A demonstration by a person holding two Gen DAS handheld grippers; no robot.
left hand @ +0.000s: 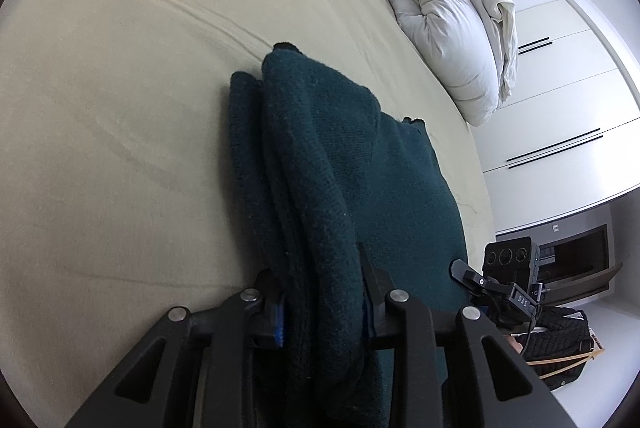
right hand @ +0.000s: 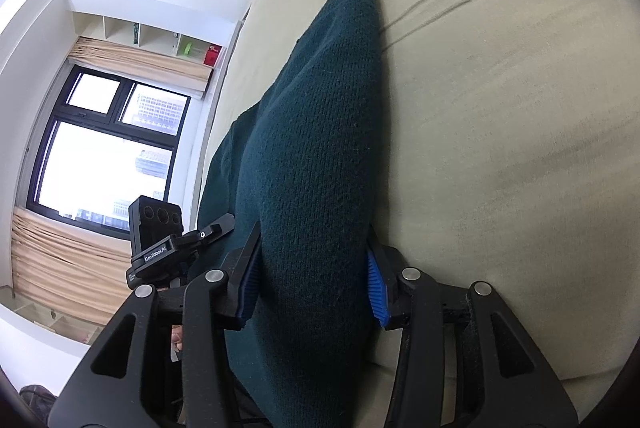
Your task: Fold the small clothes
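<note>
In the left wrist view, the left gripper sat at the bottom centre of the frame, its two black fingers with blue pads closed narrowly on a thick fold of the dark green knitted sweater. The sweater ran up from the jaws toward the middle of the frame, bunched into several layers, and lay on the beige bedsheet that filled the left and upper parts of the view. A black-edged cuff showed at the sweater's far tip, near the frame's centre. A crumpled white duvet lay at the upper right, on the bed's far edge, well apart from the sweater. White wardrobe doors with dark handles stood along the right side, and the right gripper appeared at the lower right, just beside the sweater's edge. In the right wrist view, the right gripper held the bottom centre, its blue ribbed pads pressed against both sides of a rounded roll of the same sweater, which stretched up the middle of the frame to a cuff near the top. The bedsheet covered the right half. A window with beige curtains filled the left side, and the left gripper showed at the lower left.
</note>
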